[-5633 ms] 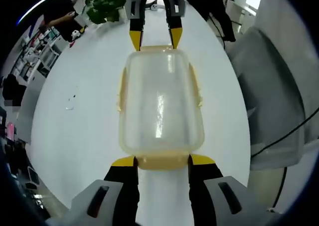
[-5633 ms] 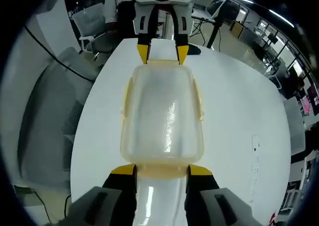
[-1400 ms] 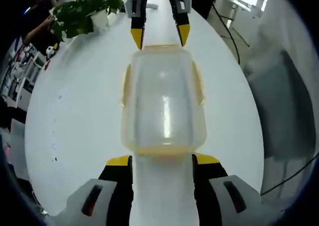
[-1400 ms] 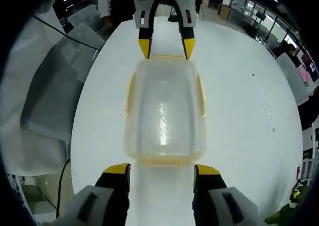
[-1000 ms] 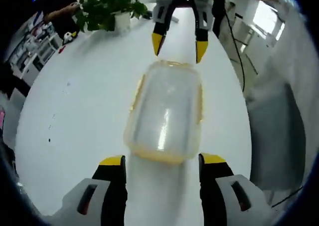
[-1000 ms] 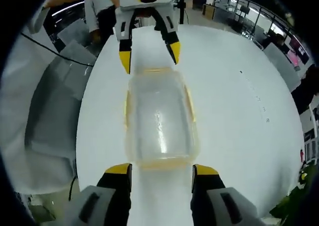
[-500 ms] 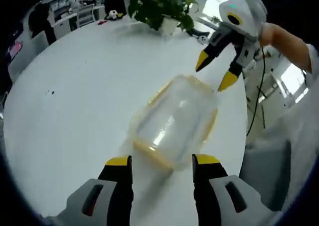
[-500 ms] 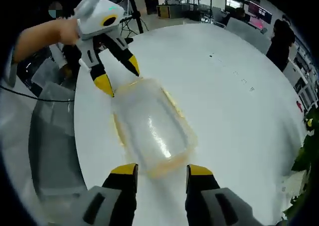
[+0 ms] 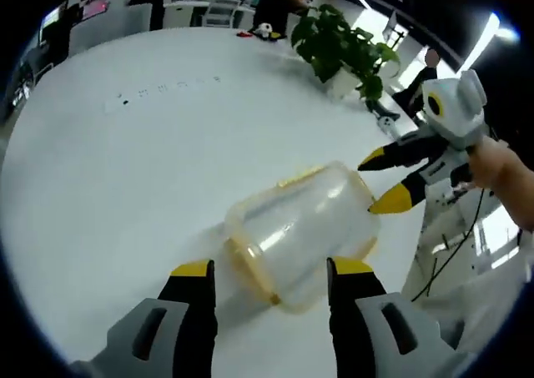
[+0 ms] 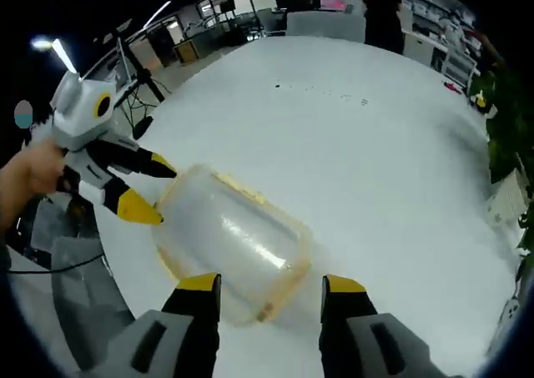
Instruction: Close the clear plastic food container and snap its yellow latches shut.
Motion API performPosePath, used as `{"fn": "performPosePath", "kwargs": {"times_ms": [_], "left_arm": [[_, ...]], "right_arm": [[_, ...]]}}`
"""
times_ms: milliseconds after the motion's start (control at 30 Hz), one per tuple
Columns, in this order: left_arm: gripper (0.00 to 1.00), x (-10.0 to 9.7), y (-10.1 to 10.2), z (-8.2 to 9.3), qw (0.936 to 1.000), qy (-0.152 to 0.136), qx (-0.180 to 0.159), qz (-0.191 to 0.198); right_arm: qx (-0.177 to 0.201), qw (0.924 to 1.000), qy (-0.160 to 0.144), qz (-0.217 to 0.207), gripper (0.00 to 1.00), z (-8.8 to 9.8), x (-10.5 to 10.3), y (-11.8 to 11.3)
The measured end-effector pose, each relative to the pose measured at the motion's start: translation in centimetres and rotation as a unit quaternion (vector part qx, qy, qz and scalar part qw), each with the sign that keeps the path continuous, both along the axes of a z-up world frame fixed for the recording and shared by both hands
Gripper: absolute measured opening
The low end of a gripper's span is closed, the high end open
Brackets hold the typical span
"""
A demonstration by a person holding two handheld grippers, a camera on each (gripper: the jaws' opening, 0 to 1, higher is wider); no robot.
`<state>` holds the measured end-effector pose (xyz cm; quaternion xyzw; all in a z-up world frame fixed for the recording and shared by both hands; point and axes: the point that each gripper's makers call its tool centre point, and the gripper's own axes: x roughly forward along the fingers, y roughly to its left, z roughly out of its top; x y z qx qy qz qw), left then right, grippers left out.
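Two grippers faced each other over the container [image 9: 300, 228], which lay on the white table [image 9: 125, 169] with its lid already seated and its clear body ringed by yellow latches [image 9: 302, 175]. In the left gripper view, the left gripper [image 9: 271, 271] hung just short of the container's near end, jaws spread wide and holding nothing. The right gripper [image 9: 385, 178] sat at the far end, a hand [image 9: 499, 165] behind it, jaws apart with the tips close to the container's corner; contact could not be judged. The right gripper view showed the mirror of this: the right gripper [image 10: 271, 288] parted at its end of the container [image 10: 229, 236], the left gripper [image 10: 148, 190] at the other.

Whether every latch was snapped could not be told (the plastic blurred the edges). To do it well, one gripper should probably brace the container while the other pressed a latch flat against the wall. A potted plant [image 9: 342, 48] stood well apart, far across the table.
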<state>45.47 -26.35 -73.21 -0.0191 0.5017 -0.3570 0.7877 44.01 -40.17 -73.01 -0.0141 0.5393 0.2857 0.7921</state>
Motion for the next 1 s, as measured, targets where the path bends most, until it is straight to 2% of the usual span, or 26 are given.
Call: {"fn": "performPosePath", "kwargs": {"times_ms": [133,200,333,367,633,700,767,900,933,1000], "left_arm": [[0.49,-0.6,-1.2,0.2,0.9999,0.006,-0.010,-0.006],[0.49,-0.6,-1.4,0.1,0.9999,0.000,-0.004,-0.009],[0.40,-0.2,-0.6,-0.6,0.9993,-0.012,0.033,-0.016],[0.40,-0.3,-0.9,-0.4,0.9998,-0.001,0.018,0.001],[0.38,-0.2,-1.4,-0.5,0.9996,-0.004,0.022,0.018],[0.38,-0.1,-1.9,0.3,0.9999,-0.007,0.014,0.008],[0.38,0.1,-1.6,-0.4,0.9999,-0.006,0.015,0.002],[0.37,-0.1,-1.6,-0.7,0.9998,-0.003,0.021,0.001],[0.38,0.0,-1.4,-0.7,0.9994,-0.006,0.035,0.006],[0.38,0.0,-1.4,-0.7,0.9994,-0.001,0.033,0.012]], "right_arm": [[-0.006,0.9999,0.008,0.005,0.42,-0.6,-0.3,0.4],[-0.004,0.9997,0.016,0.015,0.41,-0.8,-0.8,0.9],[-0.010,0.9997,0.017,0.011,0.43,-0.8,-0.7,0.8],[-0.011,0.9997,0.017,0.011,0.43,-0.8,-0.7,0.8],[-0.032,0.9993,0.020,-0.001,0.44,-0.9,-0.8,1.3],[-0.040,0.9990,0.019,-0.002,0.48,-1.0,-0.9,1.9],[-0.048,0.9987,0.020,0.002,0.49,-0.9,-1.0,2.1],[-0.042,0.9985,0.036,-0.003,0.46,-1.1,-0.9,1.8],[-0.016,0.9974,0.066,-0.024,0.46,-1.1,-1.5,2.5],[-0.023,0.9984,0.051,-0.009,0.46,-1.1,-1.1,2.2]]}}
